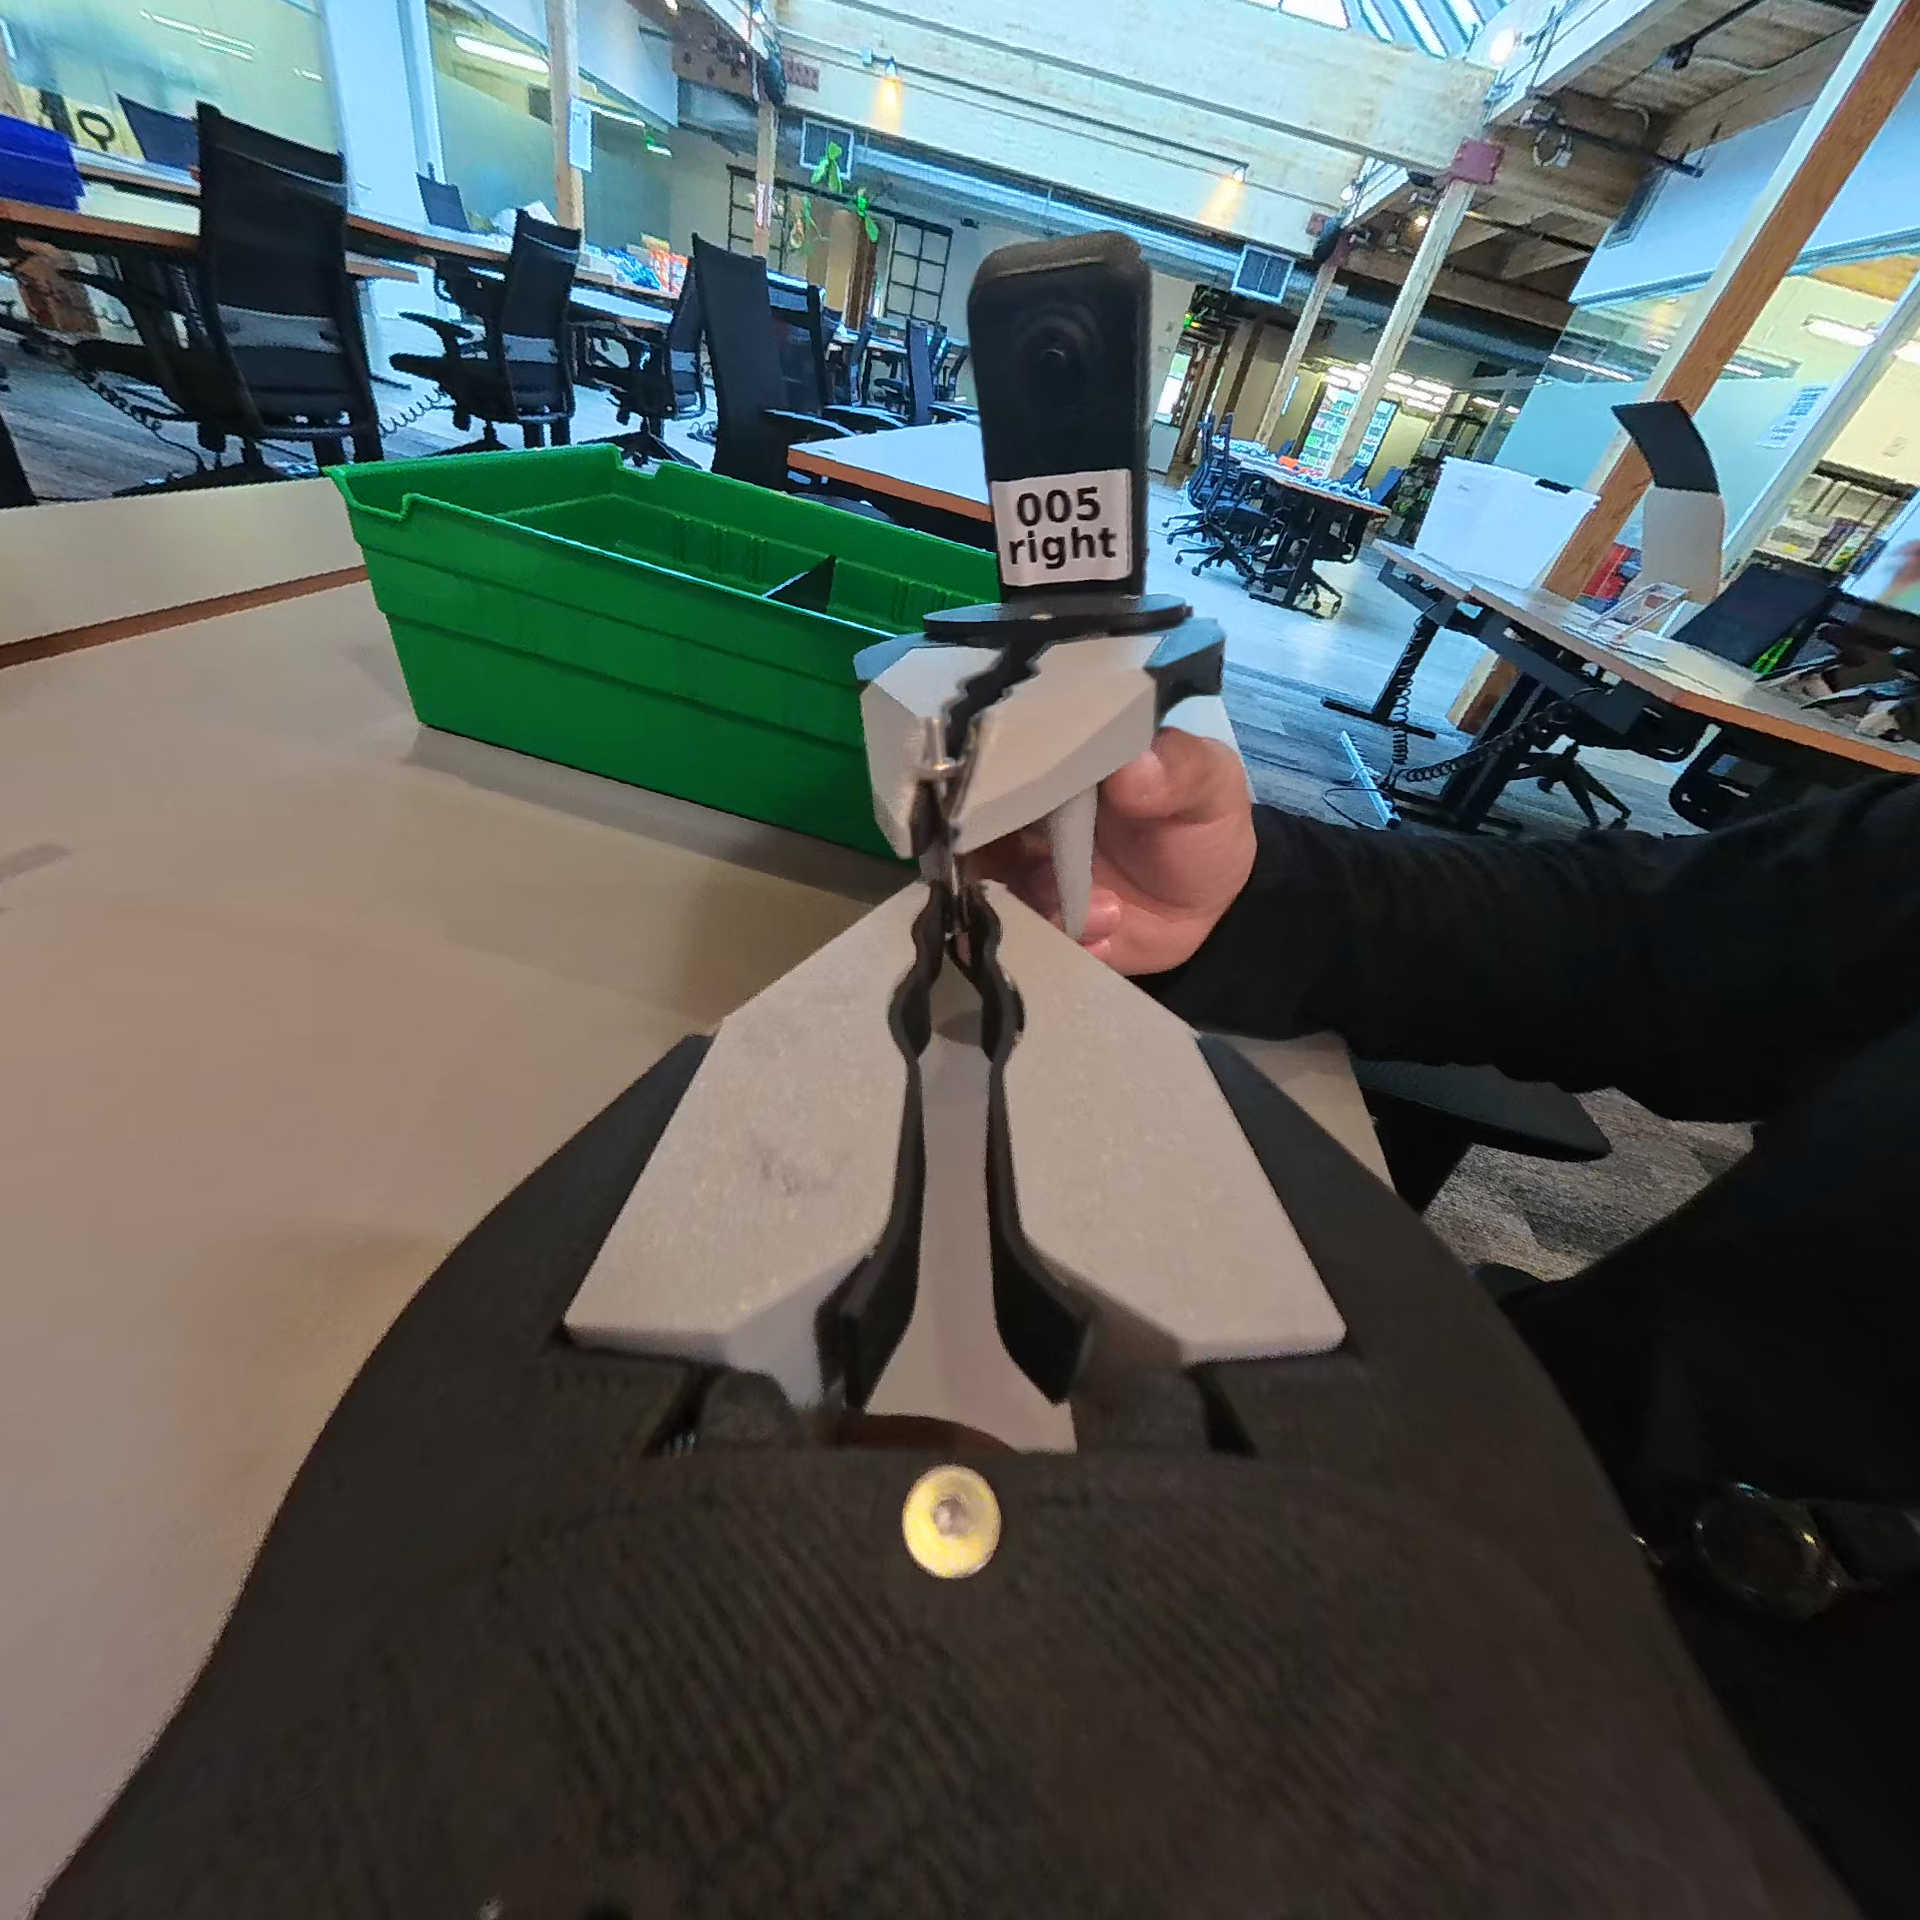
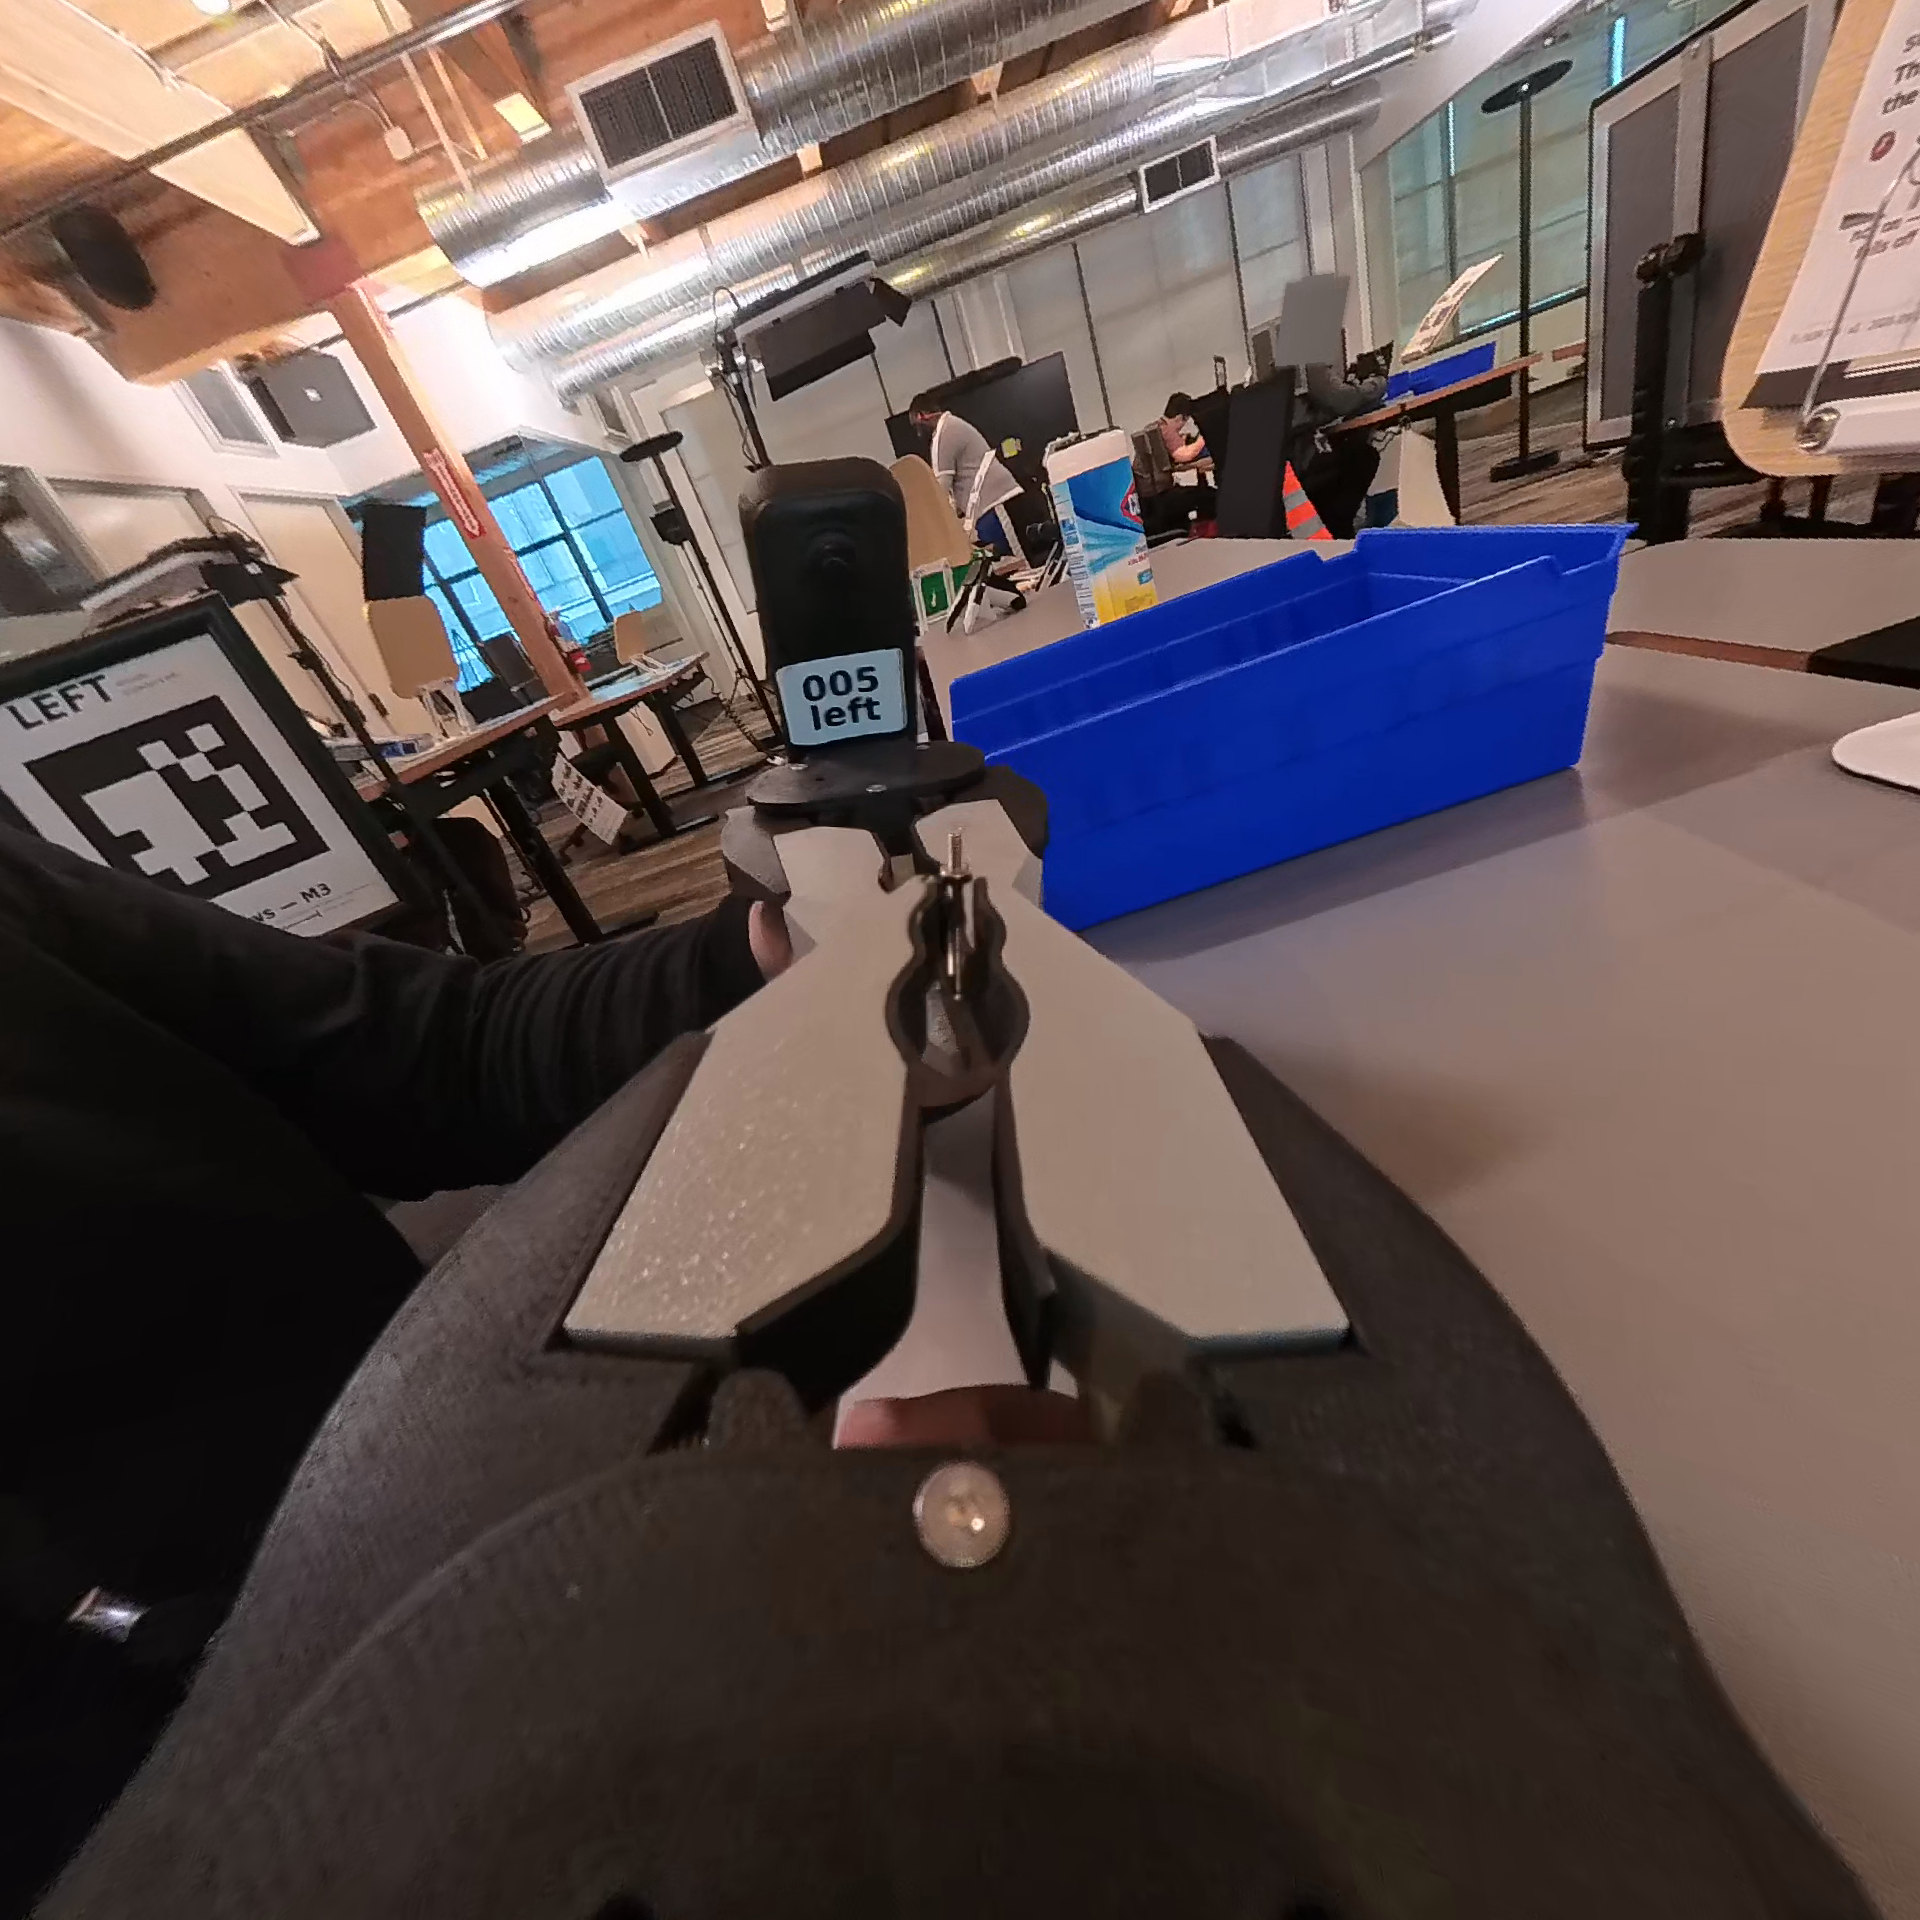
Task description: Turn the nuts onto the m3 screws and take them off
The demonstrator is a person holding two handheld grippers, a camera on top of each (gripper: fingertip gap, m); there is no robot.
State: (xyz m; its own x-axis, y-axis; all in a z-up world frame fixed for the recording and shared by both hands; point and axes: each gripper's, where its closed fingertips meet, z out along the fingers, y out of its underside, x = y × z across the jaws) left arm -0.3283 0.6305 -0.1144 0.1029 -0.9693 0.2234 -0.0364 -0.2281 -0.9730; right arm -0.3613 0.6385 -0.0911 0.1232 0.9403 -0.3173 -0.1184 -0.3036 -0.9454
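My two grippers meet tip to tip above the grey table [image 1: 260,987]. In the right wrist view my right gripper [image 2: 951,935] is shut on a thin M3 screw [image 2: 954,852] that stands upright between its tips, with a small nut [image 2: 949,881] on its upper part. My left gripper [image 1: 951,914] is shut, its tips pinching at the nut end of the screw [image 1: 940,769]. The right gripper [image 1: 935,831] faces me in the left wrist view, held by a hand [image 1: 1164,831]. The left gripper [image 2: 925,868] shows just behind the screw in the right wrist view.
A green bin [image 1: 623,665] stands on the table behind the right gripper. A blue bin [image 2: 1299,727] stands behind the left gripper, with a wipes canister [image 2: 1101,540] beyond it. A framed marker sign [image 2: 177,779] stands at the left. Office chairs and desks fill the background. Both grippers' tips are close together, under 4 cm apart.
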